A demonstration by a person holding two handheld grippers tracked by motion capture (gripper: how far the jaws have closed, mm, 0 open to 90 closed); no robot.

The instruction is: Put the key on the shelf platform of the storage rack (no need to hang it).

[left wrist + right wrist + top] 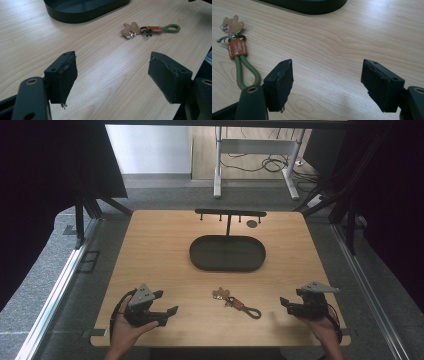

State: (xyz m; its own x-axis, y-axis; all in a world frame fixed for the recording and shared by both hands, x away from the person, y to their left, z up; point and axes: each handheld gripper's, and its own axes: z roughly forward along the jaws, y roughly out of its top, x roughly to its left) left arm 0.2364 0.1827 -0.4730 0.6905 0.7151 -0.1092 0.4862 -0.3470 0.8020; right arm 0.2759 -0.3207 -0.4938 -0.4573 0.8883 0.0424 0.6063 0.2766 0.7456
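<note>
The keychain with a green cord loop, orange leather tab and tan leather charm [236, 303] lies flat on the wooden table [150, 250] between the two grippers, touching neither. Its long axis runs from charm, toward the left gripper [161, 307], to loop, toward the right gripper [286, 304] (the loop end looks nearer that one). Both stand with jaws wide apart, holding nothing. The dark oval tray [227, 253] sits beyond the keychain.
</note>
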